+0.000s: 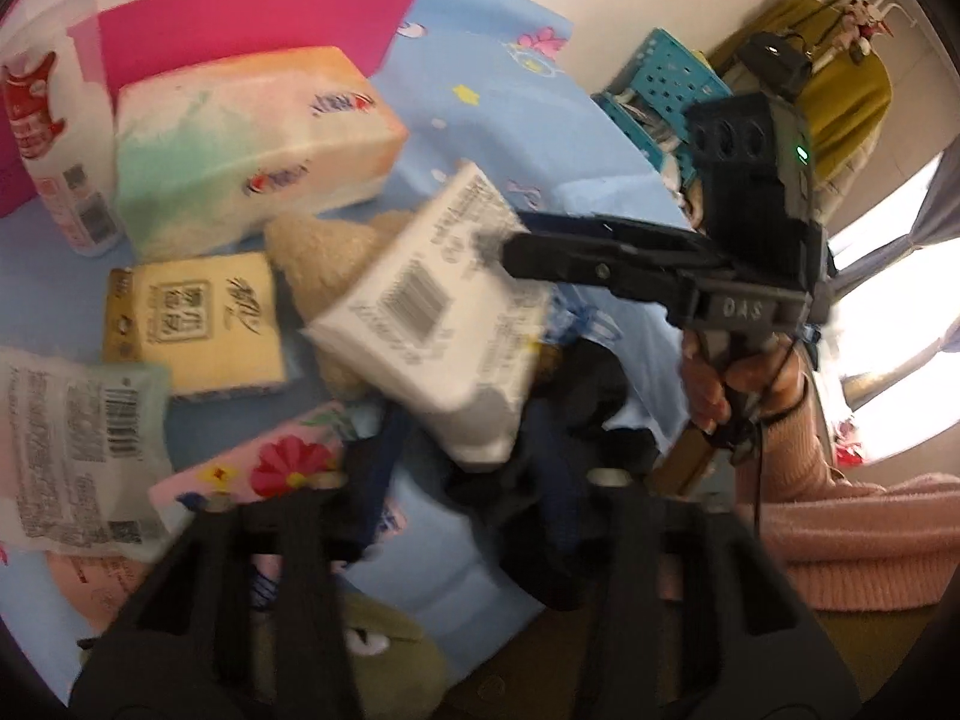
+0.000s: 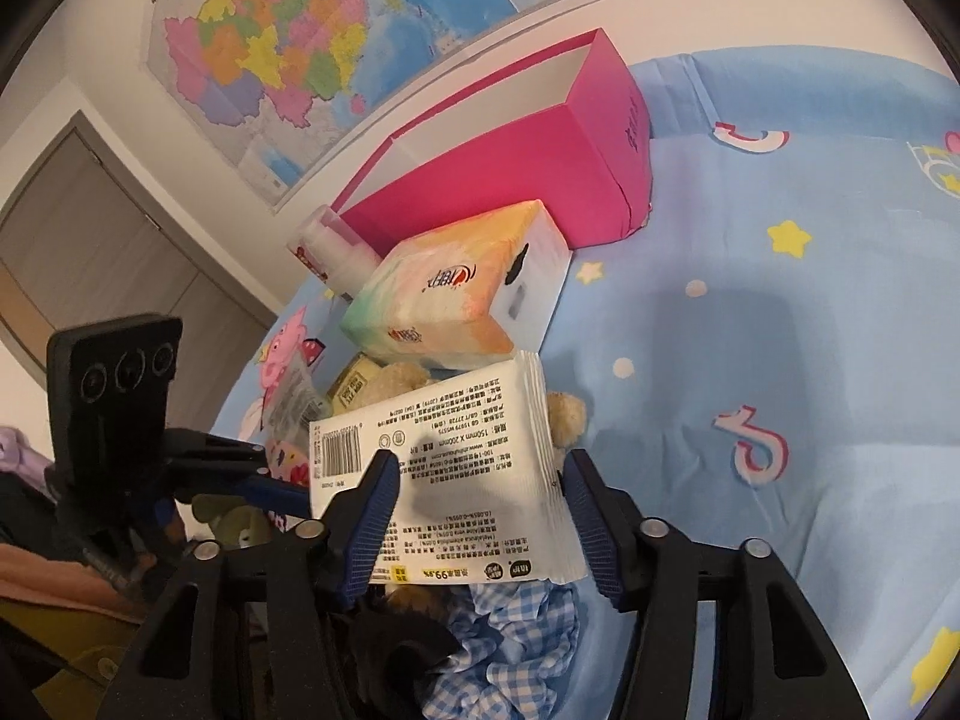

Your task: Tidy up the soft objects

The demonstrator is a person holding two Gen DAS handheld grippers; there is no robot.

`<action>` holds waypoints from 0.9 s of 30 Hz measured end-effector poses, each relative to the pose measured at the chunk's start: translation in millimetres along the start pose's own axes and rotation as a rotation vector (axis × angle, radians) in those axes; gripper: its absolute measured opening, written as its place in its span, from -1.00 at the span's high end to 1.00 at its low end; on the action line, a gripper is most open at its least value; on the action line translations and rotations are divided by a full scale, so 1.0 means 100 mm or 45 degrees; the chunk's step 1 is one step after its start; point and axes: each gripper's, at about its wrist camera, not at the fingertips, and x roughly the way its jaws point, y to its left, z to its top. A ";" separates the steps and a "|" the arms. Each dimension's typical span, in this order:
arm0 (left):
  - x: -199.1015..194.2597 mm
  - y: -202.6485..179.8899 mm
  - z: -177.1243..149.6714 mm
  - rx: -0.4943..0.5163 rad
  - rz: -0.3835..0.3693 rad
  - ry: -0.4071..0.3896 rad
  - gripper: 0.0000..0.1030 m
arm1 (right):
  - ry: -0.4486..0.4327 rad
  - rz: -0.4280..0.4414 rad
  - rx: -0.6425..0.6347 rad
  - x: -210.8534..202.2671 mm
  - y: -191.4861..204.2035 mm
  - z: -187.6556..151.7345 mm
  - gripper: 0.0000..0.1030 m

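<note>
A white wipes pack (image 2: 456, 474) with a barcode sits between the blue pads of my right gripper (image 2: 480, 468), which is shut on it. In the left wrist view the same pack (image 1: 432, 324) hangs tilted above the pile, pinched by the right gripper (image 1: 510, 246). My left gripper (image 1: 468, 480) points down into the pile, its fingers closed on a dark navy cloth (image 1: 564, 420); the view is blurred. From the right wrist the left gripper (image 2: 288, 486) reaches in behind the pack. A blue checked cloth (image 2: 498, 648) lies under the right gripper.
On the blue bedsheet (image 2: 750, 330) lie a pastel tissue pack (image 1: 252, 138), a yellow tissue pack (image 1: 192, 324), a beige plush (image 1: 324, 252), a flowered pack (image 1: 270, 468) and a green plush (image 1: 390, 648). An open pink box (image 2: 540, 168) stands behind. A pink sleeve (image 1: 852, 540) is at right.
</note>
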 end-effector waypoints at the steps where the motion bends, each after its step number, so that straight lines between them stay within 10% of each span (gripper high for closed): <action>1: -0.01 0.02 0.01 -0.017 -0.001 -0.014 0.41 | 0.001 -0.010 -0.001 -0.01 0.00 -0.01 0.06; 27: -0.92 0.11 0.74 0.030 0.158 -0.310 0.42 | -0.247 -0.029 -0.201 -0.36 0.51 0.75 0.36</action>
